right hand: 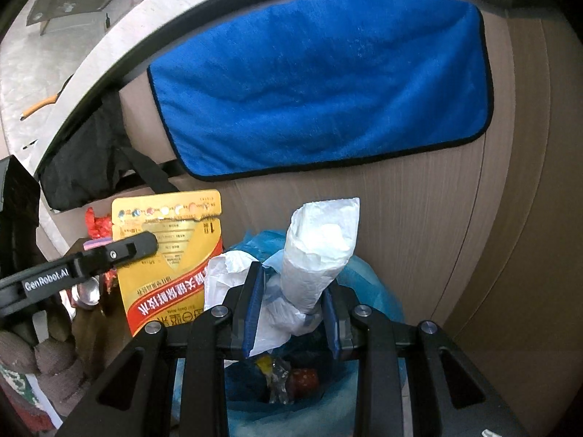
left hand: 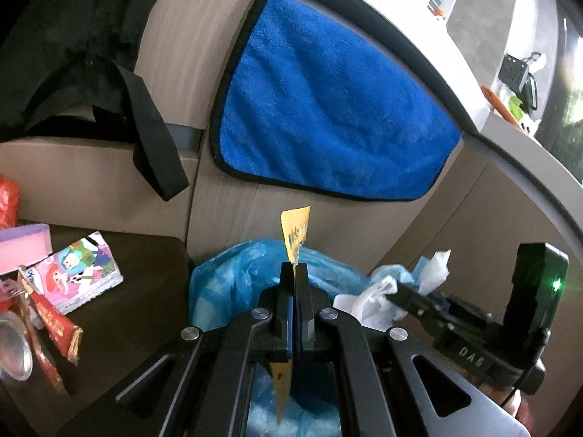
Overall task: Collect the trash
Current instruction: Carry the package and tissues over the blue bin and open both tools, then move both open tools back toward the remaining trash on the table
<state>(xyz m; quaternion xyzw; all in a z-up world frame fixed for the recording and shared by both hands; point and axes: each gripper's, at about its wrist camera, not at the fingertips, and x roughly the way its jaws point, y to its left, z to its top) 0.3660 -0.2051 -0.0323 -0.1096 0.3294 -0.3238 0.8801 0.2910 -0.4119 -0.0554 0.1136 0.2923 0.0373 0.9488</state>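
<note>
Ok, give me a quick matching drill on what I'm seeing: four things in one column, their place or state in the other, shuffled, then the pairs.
Things:
1. yellow packet
2. white plastic wad
3. blue towel
4. blue bin bag

Place or state:
A. hanging over the counter edge
B. pinched flat in the left gripper
C. open below both grippers, trash inside
D. between the jaws of the right gripper

Pairs: 1-B, 2-D, 3-A, 4-C
</note>
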